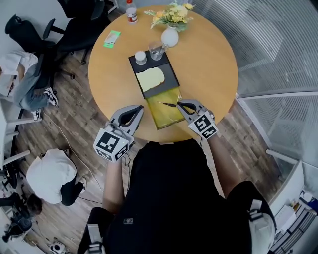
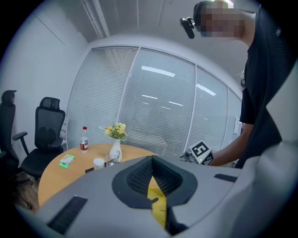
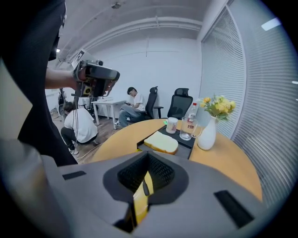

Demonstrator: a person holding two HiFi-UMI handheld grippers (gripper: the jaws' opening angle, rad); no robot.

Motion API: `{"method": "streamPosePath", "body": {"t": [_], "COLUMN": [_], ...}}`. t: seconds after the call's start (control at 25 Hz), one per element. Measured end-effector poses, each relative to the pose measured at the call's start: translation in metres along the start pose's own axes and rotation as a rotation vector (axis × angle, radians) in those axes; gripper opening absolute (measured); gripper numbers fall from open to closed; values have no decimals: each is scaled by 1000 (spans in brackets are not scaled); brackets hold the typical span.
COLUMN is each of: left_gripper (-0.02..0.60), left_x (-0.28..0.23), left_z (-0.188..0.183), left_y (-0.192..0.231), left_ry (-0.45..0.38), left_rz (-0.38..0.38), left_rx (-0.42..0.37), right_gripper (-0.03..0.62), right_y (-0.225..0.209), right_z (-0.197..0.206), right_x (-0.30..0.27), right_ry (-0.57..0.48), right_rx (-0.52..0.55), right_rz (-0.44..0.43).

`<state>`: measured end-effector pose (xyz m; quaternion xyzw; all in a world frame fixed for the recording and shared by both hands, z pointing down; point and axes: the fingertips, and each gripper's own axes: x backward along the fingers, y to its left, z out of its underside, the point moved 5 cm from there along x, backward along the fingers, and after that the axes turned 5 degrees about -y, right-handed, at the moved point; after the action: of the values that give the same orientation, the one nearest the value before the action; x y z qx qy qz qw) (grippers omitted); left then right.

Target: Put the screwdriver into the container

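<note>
A thin dark screwdriver (image 1: 168, 104) lies over the near part of the yellow-green container (image 1: 166, 118), shaft pointing left. My right gripper (image 1: 180, 105) is at its handle end with jaws shut on it. In the right gripper view the screwdriver (image 3: 145, 187) shows as a dark sliver in the slit between the closed jaws, with the yellow container (image 3: 138, 202) below. My left gripper (image 1: 139, 109) hovers just left of the container, shut with nothing seen held. In the left gripper view the container (image 2: 159, 207) shows through the slit.
A black tray (image 1: 172, 74) behind the container carries a bread slice (image 1: 150, 78), a white cup (image 1: 140, 57) and a glass (image 1: 156, 50). A flower vase (image 1: 170, 35), bottle (image 1: 131, 11) and green packet (image 1: 112, 38) stand farther back. The round table's edge (image 1: 149, 138) is close to me.
</note>
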<state>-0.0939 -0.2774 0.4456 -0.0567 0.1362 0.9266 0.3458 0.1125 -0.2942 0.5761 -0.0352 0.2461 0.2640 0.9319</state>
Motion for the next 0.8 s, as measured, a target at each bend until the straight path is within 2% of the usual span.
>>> {"method": "streamPosePath", "body": {"t": [0.28,0.56,0.8], "left_gripper": [4,4,3], "left_x": [3,-1,-2], "left_z": [2,2,3], "left_y": [3,-1,-5], "left_ry": [17,18,21], "left_rz": [15,49,80], "left_rx": [-17,-26,-30], "right_gripper": [5,5,5], "right_y": [24,29,30], "right_z": [-15,-28,-34], "right_x": [20,28,35], "right_ry": [58,-14,-15], "right_rx": [33,-8,-13], "right_rz": [-29,-8,15]}}
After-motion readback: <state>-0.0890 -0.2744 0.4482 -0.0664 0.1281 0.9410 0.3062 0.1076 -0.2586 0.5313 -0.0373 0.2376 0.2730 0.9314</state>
